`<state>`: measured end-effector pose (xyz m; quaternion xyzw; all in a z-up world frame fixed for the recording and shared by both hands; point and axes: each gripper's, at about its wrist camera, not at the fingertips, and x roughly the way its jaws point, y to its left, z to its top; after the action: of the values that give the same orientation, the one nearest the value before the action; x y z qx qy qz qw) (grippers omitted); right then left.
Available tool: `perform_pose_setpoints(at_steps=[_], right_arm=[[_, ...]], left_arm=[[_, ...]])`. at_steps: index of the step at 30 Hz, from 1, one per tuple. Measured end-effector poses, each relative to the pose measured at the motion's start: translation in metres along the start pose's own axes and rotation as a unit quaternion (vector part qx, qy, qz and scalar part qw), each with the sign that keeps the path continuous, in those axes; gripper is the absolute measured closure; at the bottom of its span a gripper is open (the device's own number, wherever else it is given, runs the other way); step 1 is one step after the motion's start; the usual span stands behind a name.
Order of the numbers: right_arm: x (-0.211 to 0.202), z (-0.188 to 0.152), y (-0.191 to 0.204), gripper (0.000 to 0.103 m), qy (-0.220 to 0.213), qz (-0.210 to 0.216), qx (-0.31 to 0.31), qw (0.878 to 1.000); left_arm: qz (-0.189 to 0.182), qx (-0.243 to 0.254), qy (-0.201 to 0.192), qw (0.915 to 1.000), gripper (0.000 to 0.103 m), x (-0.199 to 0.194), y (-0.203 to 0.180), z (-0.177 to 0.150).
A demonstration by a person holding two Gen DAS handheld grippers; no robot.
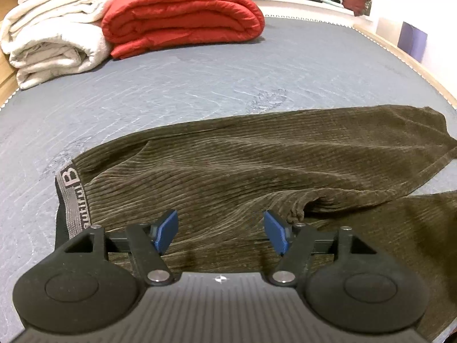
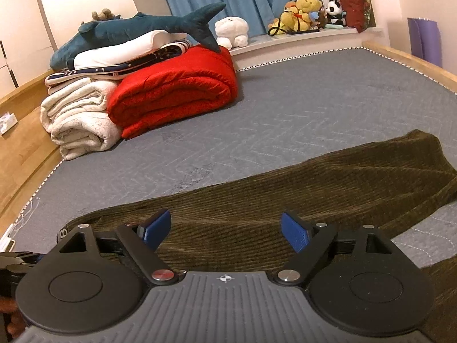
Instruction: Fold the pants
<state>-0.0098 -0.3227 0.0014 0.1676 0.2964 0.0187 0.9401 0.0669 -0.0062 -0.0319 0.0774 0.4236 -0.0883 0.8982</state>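
Note:
Dark olive corduroy pants [image 1: 242, 165] lie flat on the grey mattress [image 1: 171, 80], the grey waistband [image 1: 70, 188] at the left and the legs running right. One leg is folded over the other, with a small bunched fold [image 1: 300, 208] near the middle. My left gripper [image 1: 221, 228] hovers over the seat area, open, its blue pads apart with nothing between them. In the right wrist view the pants [image 2: 285, 200] stretch away to the right, and my right gripper [image 2: 225, 230] is open above them, holding nothing.
A folded red quilt [image 2: 174, 91], a cream blanket [image 2: 77, 120] and a plush shark [image 2: 137, 28] are stacked at the bed's far left. Stuffed toys [image 2: 308, 11] sit on the sill. A wooden bed frame [image 2: 25, 143] rims the mattress.

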Motion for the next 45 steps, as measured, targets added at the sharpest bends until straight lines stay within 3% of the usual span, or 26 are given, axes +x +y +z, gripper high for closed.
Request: perform_pose_setpoints(at_steps=[19, 20, 22, 23, 24, 26, 32, 40, 42, 45], right_arm=[[-0.001, 0.004, -0.001, 0.015, 0.000, 0.019, 0.005, 1.000], [-0.001, 0.005, -0.001, 0.015, 0.000, 0.019, 0.006, 1.000], [-0.001, 0.004, -0.001, 0.015, 0.000, 0.016, 0.010, 1.000], [0.000, 0.004, -0.001, 0.015, 0.000, 0.015, 0.012, 1.000], [-0.001, 0.004, 0.000, 0.015, -0.001, 0.015, 0.014, 1.000], [-0.001, 0.005, 0.000, 0.015, -0.004, 0.016, 0.018, 1.000], [-0.003, 0.009, -0.002, 0.015, -0.009, 0.023, 0.026, 0.999], [-0.006, 0.015, -0.003, 0.015, -0.008, 0.040, 0.039, 0.998], [-0.007, 0.016, -0.003, 0.015, -0.010, 0.040, 0.040, 0.998], [-0.008, 0.019, -0.004, 0.015, -0.012, 0.038, 0.040, 0.998]], left_arm=[[-0.002, -0.018, 0.002, 0.9998, 0.031, 0.005, 0.008, 0.002], [-0.008, -0.025, 0.000, 0.9997, 0.036, 0.004, 0.013, 0.003], [-0.012, -0.044, -0.005, 0.9989, 0.057, 0.001, 0.027, 0.005], [-0.014, -0.058, -0.008, 0.9982, 0.077, -0.001, 0.037, 0.006], [-0.015, -0.069, -0.009, 0.9974, 0.087, -0.003, 0.047, 0.007], [-0.014, -0.095, -0.012, 0.9953, 0.092, -0.006, 0.068, 0.007], [0.000, -0.137, -0.015, 0.9905, 0.092, -0.008, 0.119, 0.020], [0.023, -0.063, -0.022, 0.9975, 0.086, 0.051, 0.146, 0.064], [0.018, -0.041, -0.015, 0.9989, 0.062, 0.074, 0.151, 0.072], [0.020, -0.008, -0.011, 0.9997, 0.035, 0.104, 0.156, 0.080]])
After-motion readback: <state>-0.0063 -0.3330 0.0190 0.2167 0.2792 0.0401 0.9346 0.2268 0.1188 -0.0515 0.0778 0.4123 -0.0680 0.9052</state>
